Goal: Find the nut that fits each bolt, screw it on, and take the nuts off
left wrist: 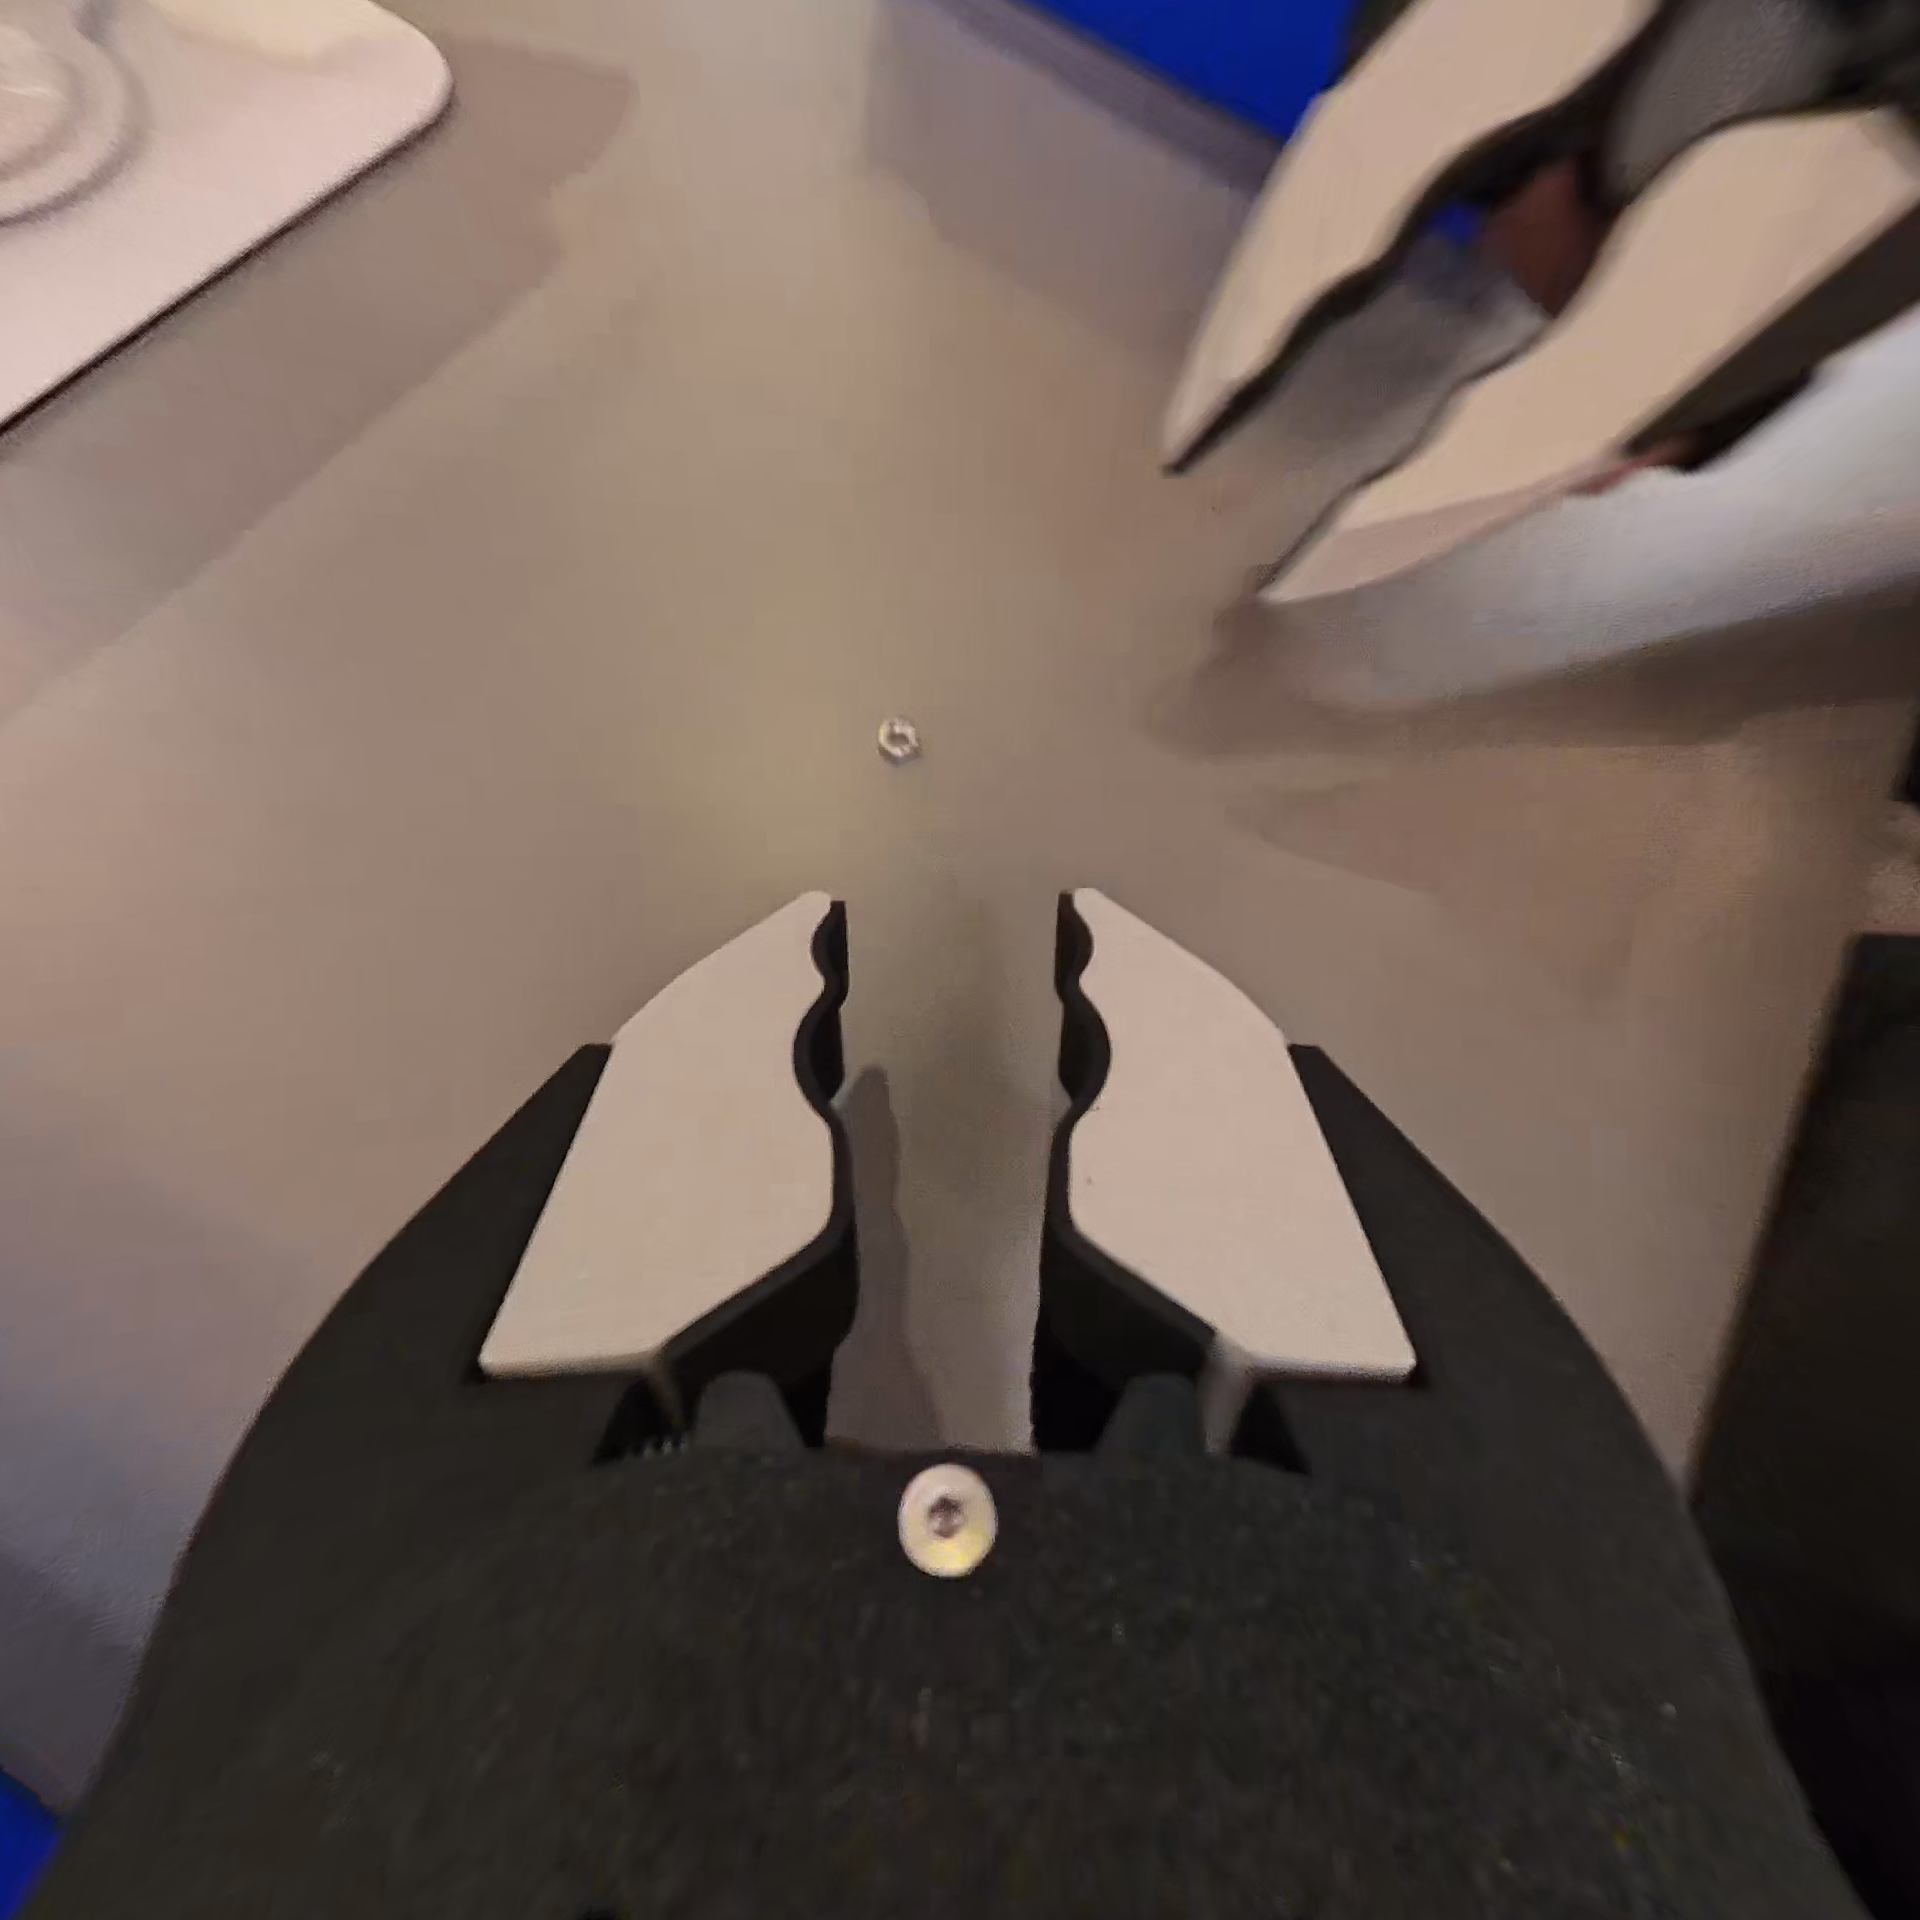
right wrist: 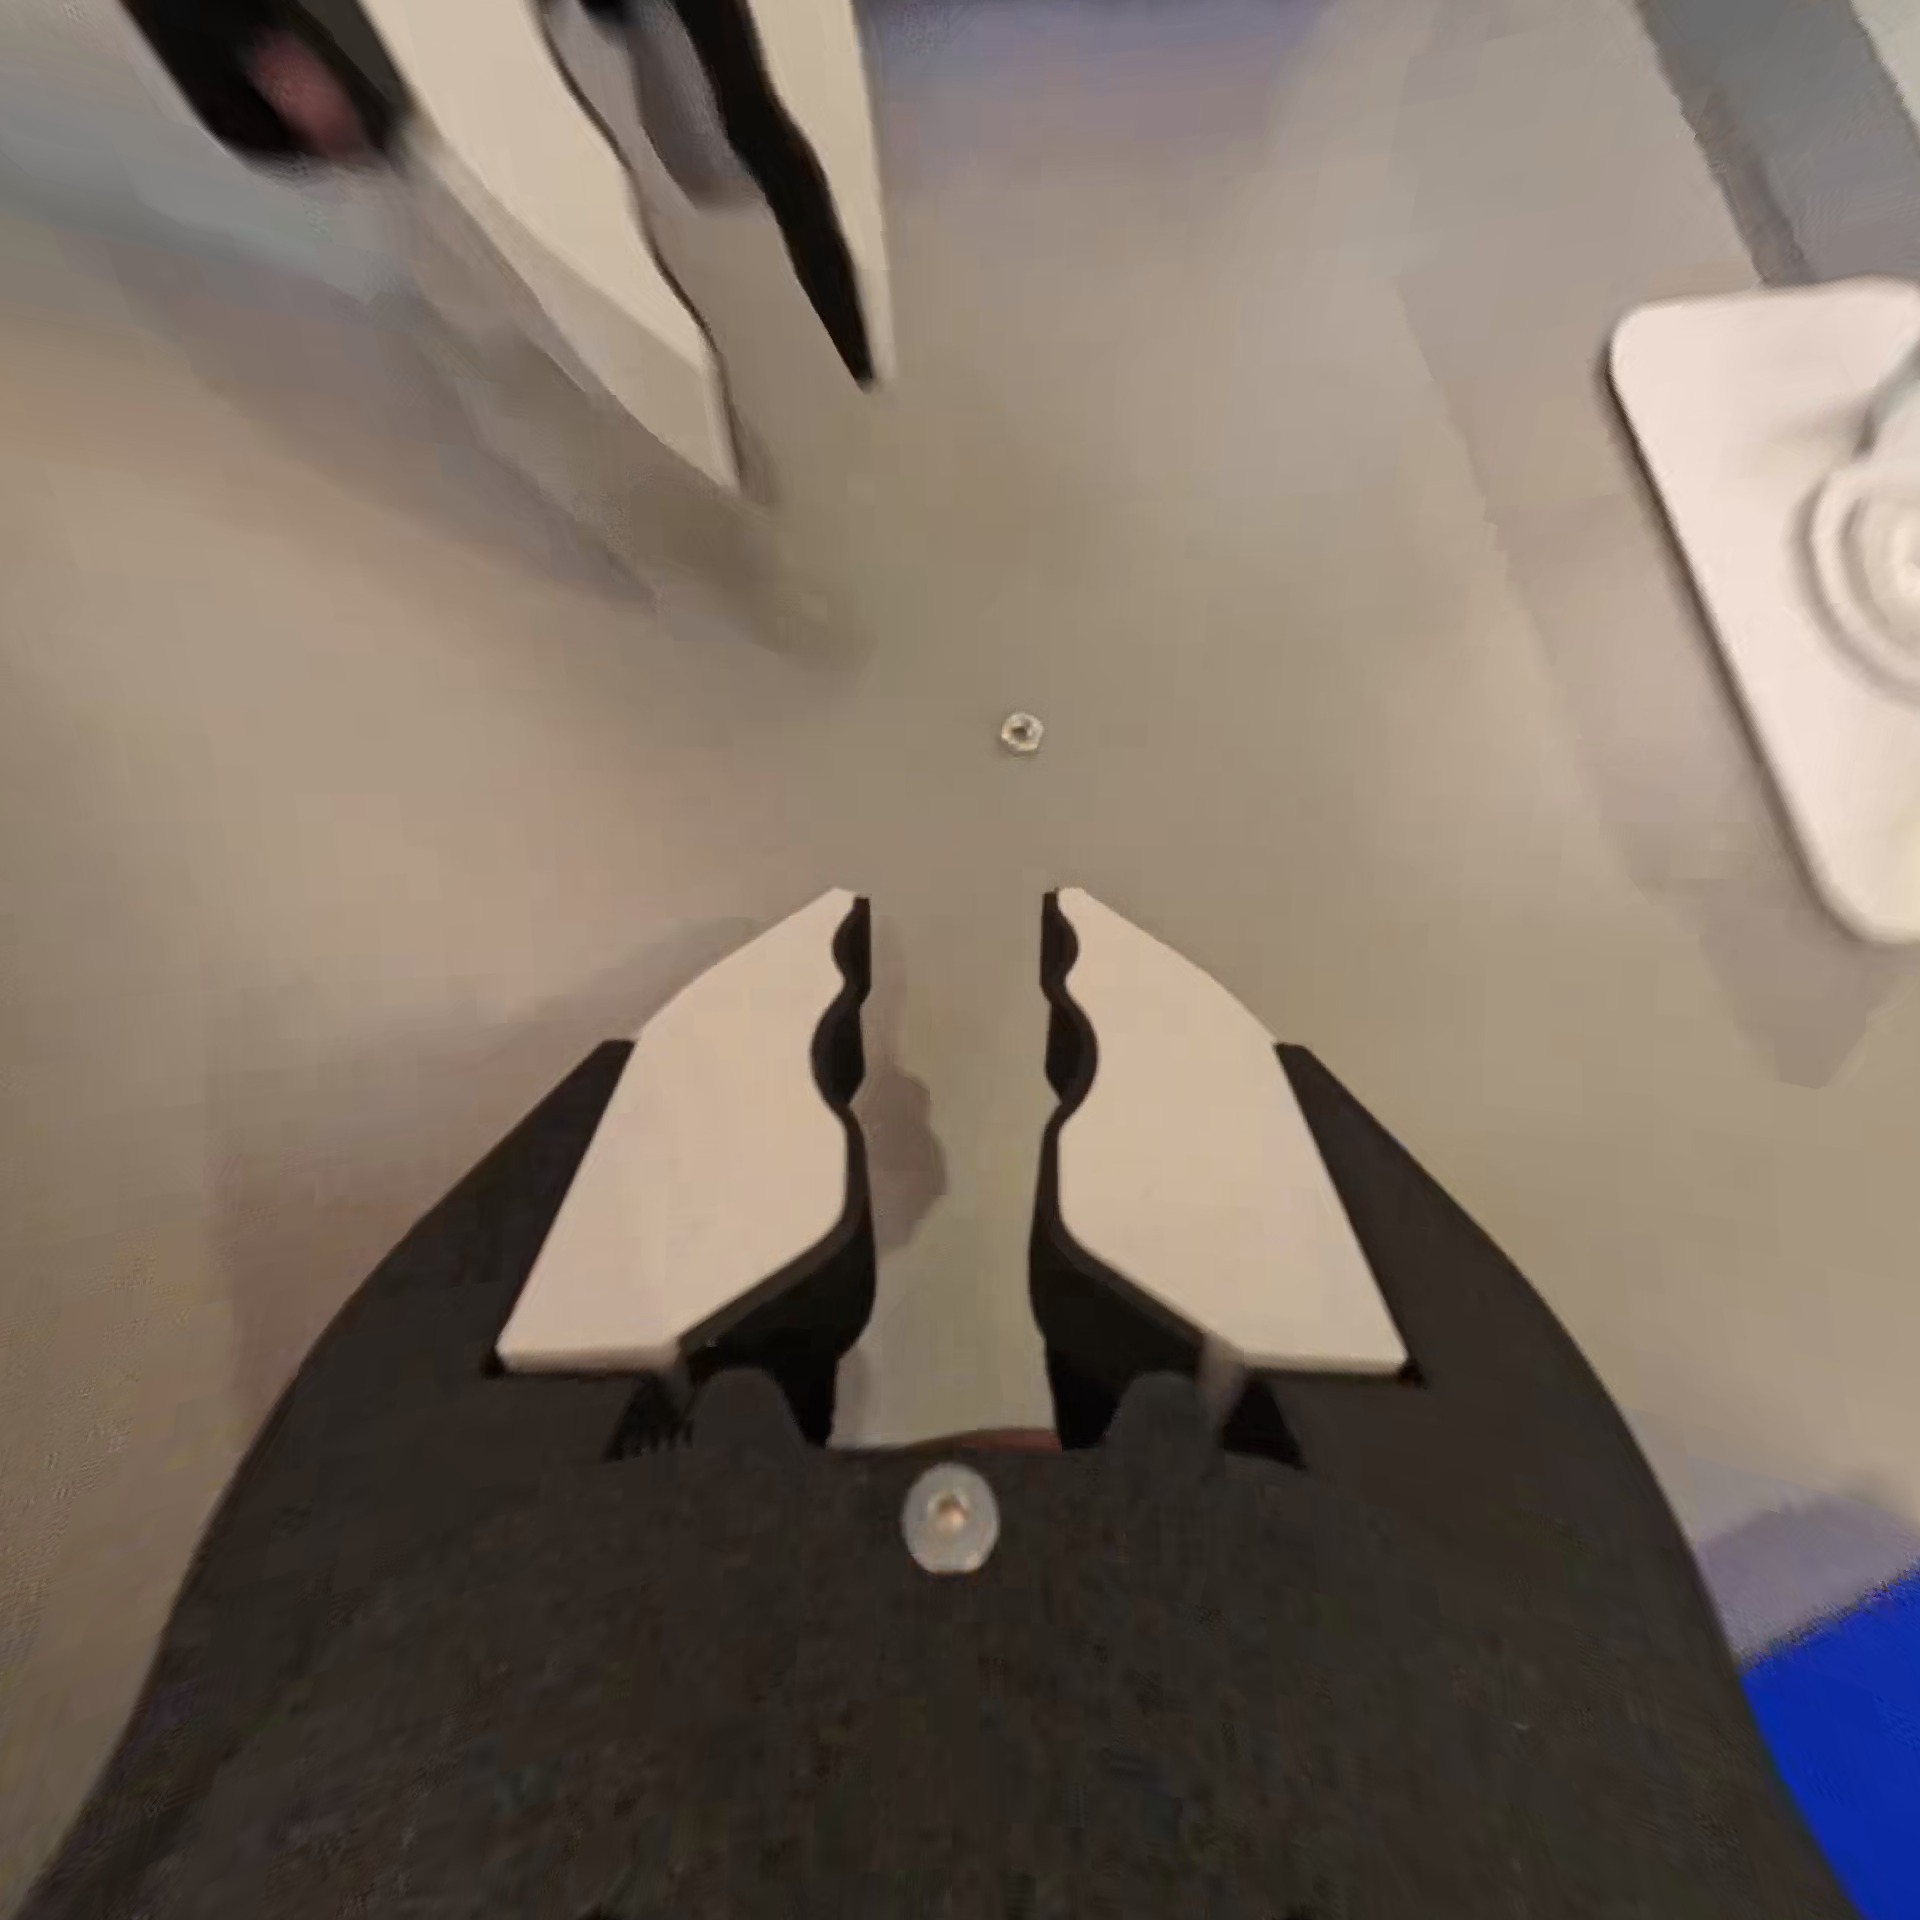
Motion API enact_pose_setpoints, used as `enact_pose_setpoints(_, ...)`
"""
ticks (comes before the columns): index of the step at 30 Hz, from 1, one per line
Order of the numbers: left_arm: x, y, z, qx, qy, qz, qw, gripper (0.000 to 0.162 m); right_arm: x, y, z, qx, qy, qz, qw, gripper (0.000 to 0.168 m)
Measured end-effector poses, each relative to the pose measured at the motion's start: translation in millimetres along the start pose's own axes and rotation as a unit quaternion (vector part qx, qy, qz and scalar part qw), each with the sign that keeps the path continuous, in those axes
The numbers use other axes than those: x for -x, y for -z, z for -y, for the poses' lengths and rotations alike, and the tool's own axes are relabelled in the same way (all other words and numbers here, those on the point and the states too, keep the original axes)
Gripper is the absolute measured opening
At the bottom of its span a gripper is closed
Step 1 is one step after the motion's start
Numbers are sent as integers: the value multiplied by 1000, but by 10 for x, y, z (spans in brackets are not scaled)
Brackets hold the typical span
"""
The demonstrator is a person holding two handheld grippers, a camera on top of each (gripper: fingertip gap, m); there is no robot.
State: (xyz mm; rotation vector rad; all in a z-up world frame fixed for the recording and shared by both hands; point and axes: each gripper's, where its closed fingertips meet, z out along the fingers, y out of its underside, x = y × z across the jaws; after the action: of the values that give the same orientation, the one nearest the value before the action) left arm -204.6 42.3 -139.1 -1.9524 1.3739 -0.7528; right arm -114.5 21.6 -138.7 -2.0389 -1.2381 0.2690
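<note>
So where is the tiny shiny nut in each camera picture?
Left wrist view: the nut lies on the table, near the middle, just ahead of the open left gripper.
Right wrist view: the nut lies just past the open right gripper, slightly right.
Shared landmark: the white plate.

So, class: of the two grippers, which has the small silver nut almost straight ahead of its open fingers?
The left gripper: the small silver nut is nearly centred; the right gripper sees it further off-centre.
</note>
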Motion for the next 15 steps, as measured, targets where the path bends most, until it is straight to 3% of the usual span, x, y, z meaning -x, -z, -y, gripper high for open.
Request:
enact_pose_setpoints(6, -300, 641, -476, -85, 63, 2, 994, 34, -140, -503, 137, 130, 184, 102, 969, 22)
enact_pose_setpoints(10, -400, 809, -708, -113, 106, -6, 988, 34, -131, -610, 44, 186, 233, 164, 940, 21)
enact_pose_setpoints(15, -465, 897, -764, -136, 124, -29, 983, 34, -193, -765, 23, 203, 269, 154, 929, 20)
